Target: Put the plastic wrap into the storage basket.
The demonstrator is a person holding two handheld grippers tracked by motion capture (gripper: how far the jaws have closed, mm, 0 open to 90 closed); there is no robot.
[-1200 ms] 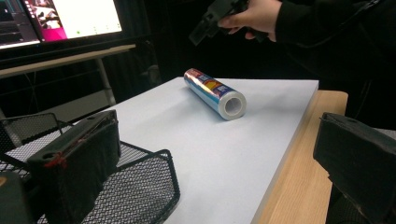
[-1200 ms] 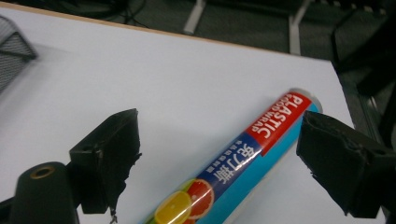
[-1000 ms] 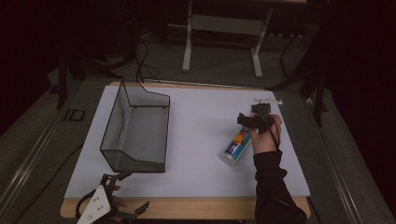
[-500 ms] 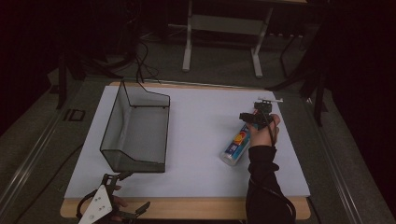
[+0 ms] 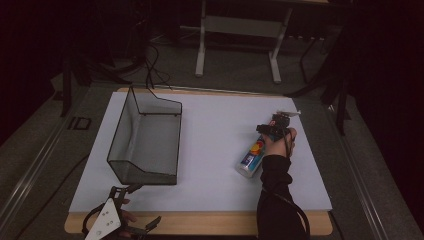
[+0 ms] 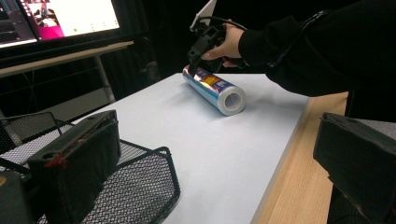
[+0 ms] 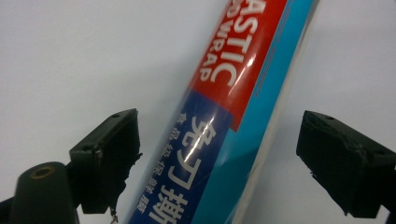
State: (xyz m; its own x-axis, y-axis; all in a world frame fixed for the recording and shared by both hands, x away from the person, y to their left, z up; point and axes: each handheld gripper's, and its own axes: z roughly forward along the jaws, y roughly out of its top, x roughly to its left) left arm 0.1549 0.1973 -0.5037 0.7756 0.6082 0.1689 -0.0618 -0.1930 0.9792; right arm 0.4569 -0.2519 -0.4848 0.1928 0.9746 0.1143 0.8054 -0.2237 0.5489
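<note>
While the blue-and-red roll of plastic wrap (image 5: pixel 251 156) lies on its side on the white table mat (image 5: pixel 215 135), well apart from the black wire-mesh basket (image 5: pixel 145 140), we note our right gripper (image 5: pixel 268 131) over its far end, jaws wide, straddling the roll without pressing. Nothing is grasped yet; closing, lifting and carrying remain. Our left gripper (image 5: pixel 127 210) idles open, empty, near the basket. Compared with a second ago, the right gripper sits lower.
</note>
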